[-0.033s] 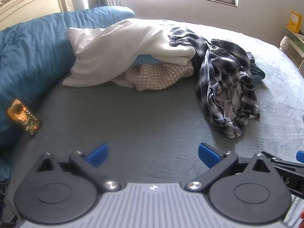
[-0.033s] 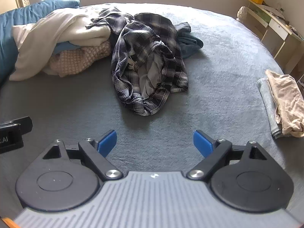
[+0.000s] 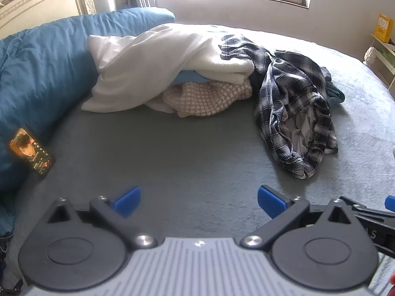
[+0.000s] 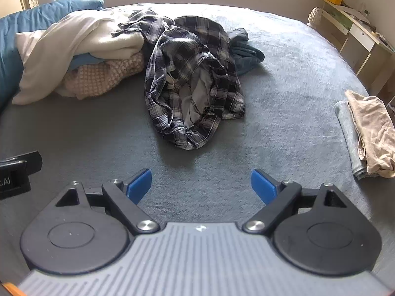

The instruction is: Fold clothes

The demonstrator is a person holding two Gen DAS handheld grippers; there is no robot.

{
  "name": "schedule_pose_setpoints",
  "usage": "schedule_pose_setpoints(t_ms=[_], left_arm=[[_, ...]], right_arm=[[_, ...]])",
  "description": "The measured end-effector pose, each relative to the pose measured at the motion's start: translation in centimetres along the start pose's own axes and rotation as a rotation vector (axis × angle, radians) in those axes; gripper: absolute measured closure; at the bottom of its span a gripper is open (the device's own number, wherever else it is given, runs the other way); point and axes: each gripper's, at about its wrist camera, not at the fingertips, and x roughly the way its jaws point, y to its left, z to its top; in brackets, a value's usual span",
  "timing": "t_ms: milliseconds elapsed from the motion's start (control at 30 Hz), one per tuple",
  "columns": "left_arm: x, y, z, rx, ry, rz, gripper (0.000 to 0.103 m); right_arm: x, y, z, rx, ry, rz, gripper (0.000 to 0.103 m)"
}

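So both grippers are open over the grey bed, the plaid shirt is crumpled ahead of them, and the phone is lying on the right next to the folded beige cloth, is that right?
Not quite. The phone is on the left, against the blue duvet, as the left wrist view shows; it is not beside the folded beige cloth. The rest holds: the left gripper and right gripper are open over the grey bed, with the plaid shirt crumpled ahead.

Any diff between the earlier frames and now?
Nothing visibly changed. Left gripper and right gripper hang with jaws open and empty over the bed; the plaid shirt and the white garment lie crumpled as before.
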Motion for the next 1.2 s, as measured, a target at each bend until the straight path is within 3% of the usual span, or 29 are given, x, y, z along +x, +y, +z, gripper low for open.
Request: schedule_pose_setpoints(t_ms=[633,867,1000,1200], left_arm=[[0.6,0.5,-0.8,-0.002,0.011,-0.054,0.001],[-0.1,0.4,-0.7,0.007,-0.047,0.001,0.000],[0.5,0.4,-0.4,-0.005,0.006,0.007,0.000],[0.9,0.3,-1.0,0.009,0.014,0.022,0.000]], right_arm=[[0.3,-0.2,-0.3,0.027,-0.002,-0.003,0.015],[0.4,-0.2,-0.2,0.030,0.004,-0.005,0.015],[0.4,-0.2,-0.3,0.036,0.010,-0.003,0.015],[0.5,-0.4,-0.4,0.038,0.013,-0.004,0.015]])
